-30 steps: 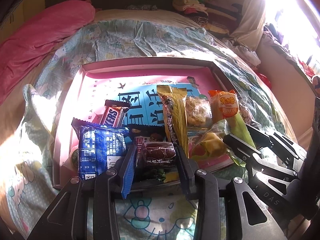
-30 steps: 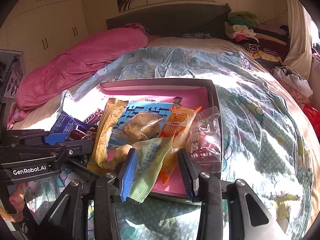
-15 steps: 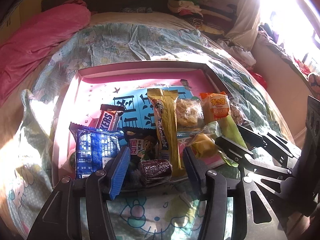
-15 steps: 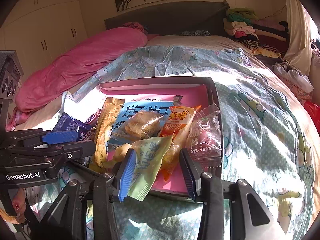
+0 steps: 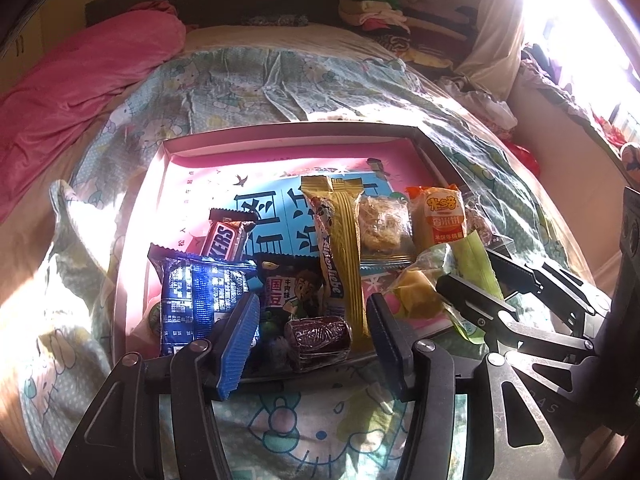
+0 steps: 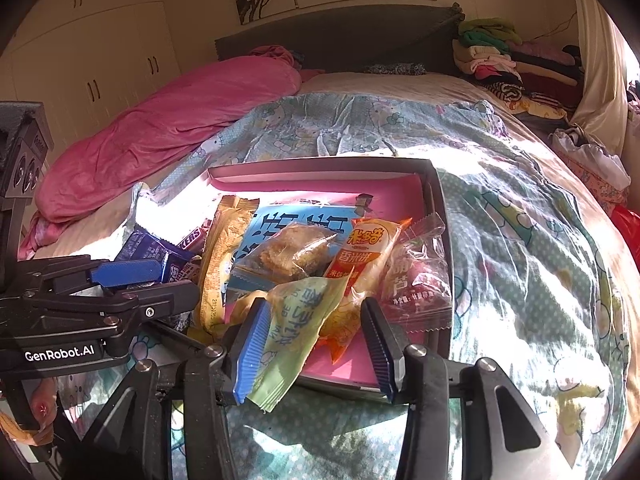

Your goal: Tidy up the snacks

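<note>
Shallow pink cardboard tray [image 5: 280, 152] sitting on a cartoon-print bedspread [image 5: 280, 76], packed with snacks along its near edge. Left gripper [image 5: 312, 344] with jaws apart, straddling a small dark red foil-wrapped roll [image 5: 318, 334] at the tray's front lip, pads clear of it on both sides. Blue crinkly wafer packet [image 5: 200, 300] just left of that, brown chocolate bar [image 5: 224, 238] behind it, long gold-wrapped bar [image 5: 346, 256] running front to back in the middle. Right gripper [image 6: 316, 344] with jaws opening, pale green plastic snack packet [image 6: 296, 328] lying between them and hanging over the tray edge, touching the blue left pad, far pad clear. Orange rice-cracker packet [image 6: 368, 248] and clear packet with a brown cake [image 6: 292, 252] just behind. Pink quilt [image 6: 168, 128] bunched up farther back on the bed.
</note>
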Demonstrator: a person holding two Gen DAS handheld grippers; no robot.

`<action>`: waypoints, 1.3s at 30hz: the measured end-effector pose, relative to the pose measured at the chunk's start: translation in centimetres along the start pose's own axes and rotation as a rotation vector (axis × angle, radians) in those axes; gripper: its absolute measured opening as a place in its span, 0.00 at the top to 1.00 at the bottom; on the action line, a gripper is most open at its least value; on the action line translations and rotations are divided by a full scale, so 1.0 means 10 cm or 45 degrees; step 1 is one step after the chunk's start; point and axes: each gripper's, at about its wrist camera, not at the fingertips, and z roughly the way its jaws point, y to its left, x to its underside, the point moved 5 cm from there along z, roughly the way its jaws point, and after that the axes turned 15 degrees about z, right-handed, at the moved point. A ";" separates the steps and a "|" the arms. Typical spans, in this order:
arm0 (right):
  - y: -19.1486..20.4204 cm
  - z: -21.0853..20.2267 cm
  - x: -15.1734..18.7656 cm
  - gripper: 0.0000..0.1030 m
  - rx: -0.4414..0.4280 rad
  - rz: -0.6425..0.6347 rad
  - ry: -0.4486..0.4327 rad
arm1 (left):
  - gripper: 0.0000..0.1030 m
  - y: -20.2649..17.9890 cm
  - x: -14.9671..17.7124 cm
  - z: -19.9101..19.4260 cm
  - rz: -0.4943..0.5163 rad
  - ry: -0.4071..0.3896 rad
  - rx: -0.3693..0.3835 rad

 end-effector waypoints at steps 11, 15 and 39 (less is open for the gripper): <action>-0.01 -0.05 -0.03 0.47 -0.001 0.009 -0.014 | 0.33 0.02 -0.01 -0.07 -0.008 -0.020 -0.030; -0.02 -0.05 -0.04 0.46 0.002 0.012 -0.015 | 0.32 0.03 -0.03 -0.10 -0.015 -0.031 -0.039; 0.13 -0.34 -0.14 0.27 -0.042 -0.041 -0.186 | 0.32 0.03 -0.04 -0.28 -0.012 -0.076 -0.071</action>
